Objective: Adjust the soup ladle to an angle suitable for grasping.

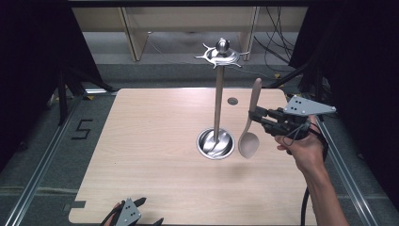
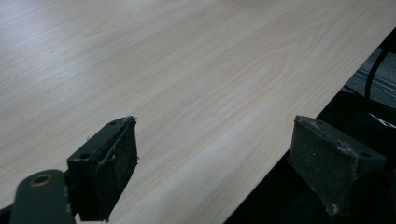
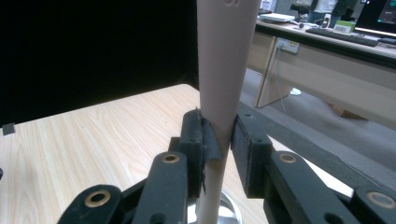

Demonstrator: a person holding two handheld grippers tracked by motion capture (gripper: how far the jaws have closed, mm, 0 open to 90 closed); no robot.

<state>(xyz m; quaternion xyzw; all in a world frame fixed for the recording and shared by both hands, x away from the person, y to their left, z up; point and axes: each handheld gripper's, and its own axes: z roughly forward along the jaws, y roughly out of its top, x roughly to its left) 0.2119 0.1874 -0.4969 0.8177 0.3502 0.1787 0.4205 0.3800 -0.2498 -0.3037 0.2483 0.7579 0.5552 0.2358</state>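
The right gripper [image 1: 254, 115] pinches the spoon [image 1: 250, 136] by its handle, bowl hanging down just right of the stand [image 1: 217, 101], likely so a hook can take it, while the left gripper [image 1: 141, 213], jaws spread, idles at the worktop [image 1: 141, 141] edge.

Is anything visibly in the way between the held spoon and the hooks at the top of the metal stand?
Nothing visible. The right gripper is shut on the spoon by its handle, bowl hanging down, just right of the stand. The space up to the hooked crown looks clear; the left gripper is at the near edge.
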